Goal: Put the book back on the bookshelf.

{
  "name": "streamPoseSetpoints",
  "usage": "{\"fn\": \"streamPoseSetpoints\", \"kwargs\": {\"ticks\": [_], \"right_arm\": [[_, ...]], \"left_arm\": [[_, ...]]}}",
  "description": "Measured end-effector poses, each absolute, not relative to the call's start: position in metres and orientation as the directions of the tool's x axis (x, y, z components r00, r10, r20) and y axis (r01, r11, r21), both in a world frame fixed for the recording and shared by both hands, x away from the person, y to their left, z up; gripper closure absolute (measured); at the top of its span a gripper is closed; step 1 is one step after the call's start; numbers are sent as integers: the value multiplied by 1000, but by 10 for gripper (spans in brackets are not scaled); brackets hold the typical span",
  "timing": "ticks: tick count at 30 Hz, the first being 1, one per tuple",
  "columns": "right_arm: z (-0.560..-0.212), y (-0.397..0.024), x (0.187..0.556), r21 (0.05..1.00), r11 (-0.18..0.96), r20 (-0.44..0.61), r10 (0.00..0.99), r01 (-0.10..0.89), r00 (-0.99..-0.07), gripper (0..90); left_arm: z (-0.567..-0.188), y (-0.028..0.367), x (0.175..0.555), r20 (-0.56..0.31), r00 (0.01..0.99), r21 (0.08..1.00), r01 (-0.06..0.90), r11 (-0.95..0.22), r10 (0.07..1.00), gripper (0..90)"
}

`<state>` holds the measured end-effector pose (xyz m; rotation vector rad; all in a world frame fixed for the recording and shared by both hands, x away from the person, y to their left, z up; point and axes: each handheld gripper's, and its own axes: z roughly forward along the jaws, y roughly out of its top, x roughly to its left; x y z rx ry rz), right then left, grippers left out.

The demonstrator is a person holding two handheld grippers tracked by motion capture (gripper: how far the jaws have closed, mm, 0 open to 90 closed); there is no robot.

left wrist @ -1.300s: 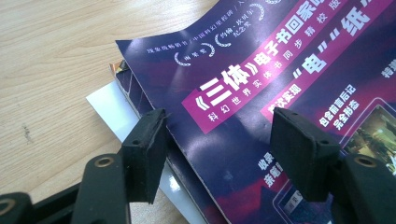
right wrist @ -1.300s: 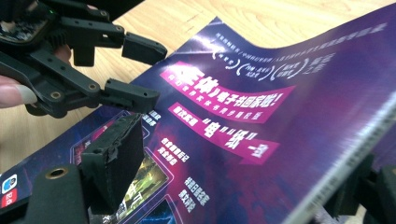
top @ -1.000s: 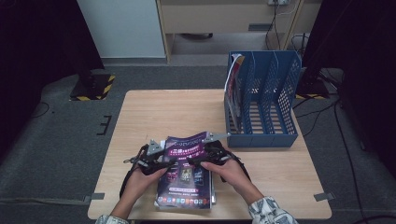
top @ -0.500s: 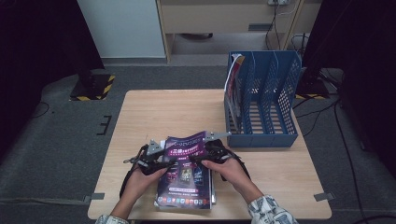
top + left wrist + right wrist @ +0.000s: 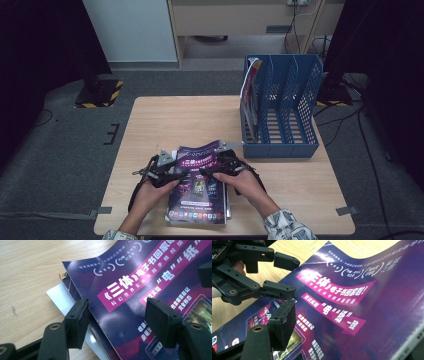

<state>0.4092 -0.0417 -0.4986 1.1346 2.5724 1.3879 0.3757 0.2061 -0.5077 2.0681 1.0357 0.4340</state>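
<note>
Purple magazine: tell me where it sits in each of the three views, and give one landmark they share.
High view: the purple magazine lies on top of a stack at the table's near edge, between both hands.
Left gripper view: it fills the right half, upper edge curling.
Right gripper view: it covers the centre and right.
Shared landmark: its pink title banner.

Grey carpet floor [image 5: 60,150], wood cabinet [image 5: 240,20] at back, dim room

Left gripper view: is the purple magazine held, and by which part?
No: the left gripper's jaws stand open, astride the magazine's cover edge, not pressing it.
</note>
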Motion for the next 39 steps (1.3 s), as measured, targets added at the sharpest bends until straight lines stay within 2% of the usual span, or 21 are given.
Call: {"fn": "streamPoseSetpoints", "kwargs": {"ticks": [13,18,25,31,39], "right_arm": [[-502,-34,412,719,336,328,607,608,-724,291],[-501,-35,413,716,336,330,609,612,-721,318],[-499,-37,414,704,305,358,629,642,-691,491],[-494,-38,415,694,279,380,640,663,-668,596],[-482,-42,416,739,256,363,628,623,-688,746]], "left_arm": [[-508,206,376,-37,610,763,529,-372,791,358],[-508,206,375,-38,610,763,529,-371,792,357],[-508,205,375,-37,610,763,529,-372,792,334],[-508,206,376,-41,606,767,529,-363,795,322],[-505,207,376,-50,603,775,526,-350,796,304]]}}
